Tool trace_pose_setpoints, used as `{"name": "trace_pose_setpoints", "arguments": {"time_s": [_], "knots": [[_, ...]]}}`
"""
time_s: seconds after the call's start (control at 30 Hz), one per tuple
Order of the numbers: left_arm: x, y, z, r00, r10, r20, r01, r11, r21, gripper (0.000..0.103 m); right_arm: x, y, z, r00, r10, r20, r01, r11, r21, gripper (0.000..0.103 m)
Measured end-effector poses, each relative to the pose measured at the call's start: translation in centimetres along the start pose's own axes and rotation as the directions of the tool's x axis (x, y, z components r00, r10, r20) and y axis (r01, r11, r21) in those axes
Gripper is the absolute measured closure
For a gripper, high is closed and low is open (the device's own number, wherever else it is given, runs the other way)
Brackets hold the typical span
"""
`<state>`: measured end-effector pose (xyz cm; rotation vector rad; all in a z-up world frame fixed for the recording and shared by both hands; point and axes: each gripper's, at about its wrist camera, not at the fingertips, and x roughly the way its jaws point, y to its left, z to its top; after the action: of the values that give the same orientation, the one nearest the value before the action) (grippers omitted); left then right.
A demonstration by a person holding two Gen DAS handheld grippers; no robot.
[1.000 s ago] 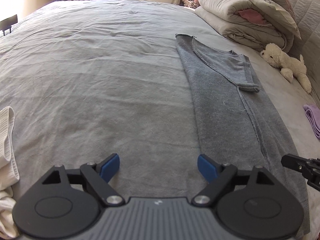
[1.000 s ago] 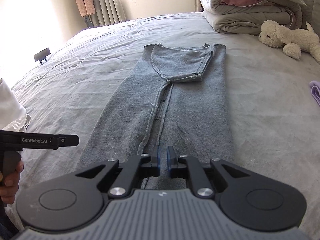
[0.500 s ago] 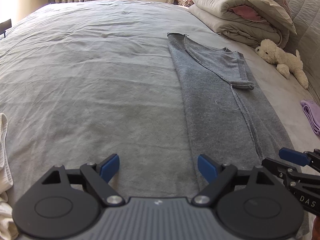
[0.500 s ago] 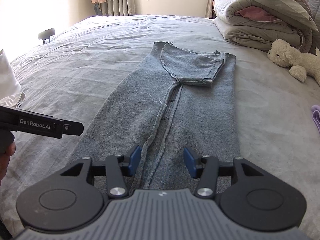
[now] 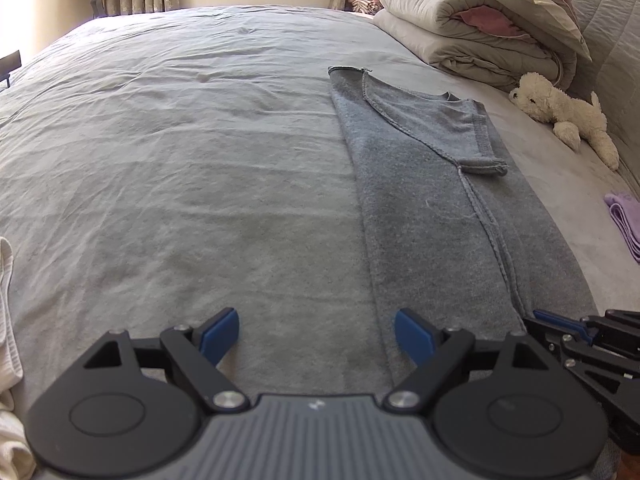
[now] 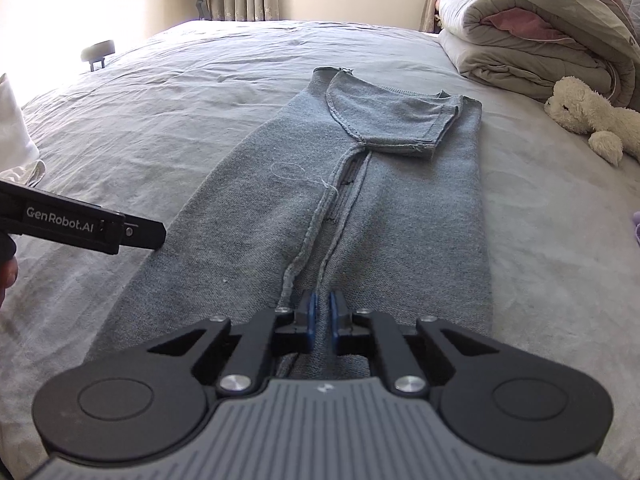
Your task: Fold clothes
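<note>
I see a bed (image 6: pixel 160 120) under a wrinkled grey sheet. A grey knit garment (image 6: pixel 400 220), sides folded inward, lies lengthwise right of its middle. At the far right corner sit a folded quilt (image 6: pixel 520 40) and, just nearer, a cream plush toy (image 6: pixel 588 114). White cloth (image 5: pixel 8 320) lies at the left edge, lilac cloth (image 5: pixel 624 220) at the right.

**What I can't make out**

My right gripper (image 6: pixel 320 314) hides the near hem of the grey shirt (image 6: pixel 360 220), so I can't tell whether cloth sits between the pads. A purple cloth (image 5: pixel 624 220) runs off the right edge. White fabric (image 5: pixel 8 320) is cropped at the left edge.
</note>
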<state>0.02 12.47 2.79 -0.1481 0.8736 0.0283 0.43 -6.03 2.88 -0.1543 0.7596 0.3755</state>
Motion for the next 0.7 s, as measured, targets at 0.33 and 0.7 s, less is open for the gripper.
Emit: {"name": "trace_pose_setpoints", "arguments": {"time_s": [0.33, 0.7], "knots": [[0.1, -0.6, 0.0, 1.0, -0.015, -0.007, 0.015, 1.0, 0.009, 0.017, -0.6, 0.5, -0.3, 1.0, 0.021, 0.008, -0.021, 1.0, 0.003, 0.085], [0.0, -1.0, -0.3, 1.0, -0.008, -0.006, 0.008, 1.0, 0.011, 0.017, -1.7, -0.2, 0.7, 0.991, 0.106, 0.081, -0.115, 0.988, 0.104, 0.094]]}}
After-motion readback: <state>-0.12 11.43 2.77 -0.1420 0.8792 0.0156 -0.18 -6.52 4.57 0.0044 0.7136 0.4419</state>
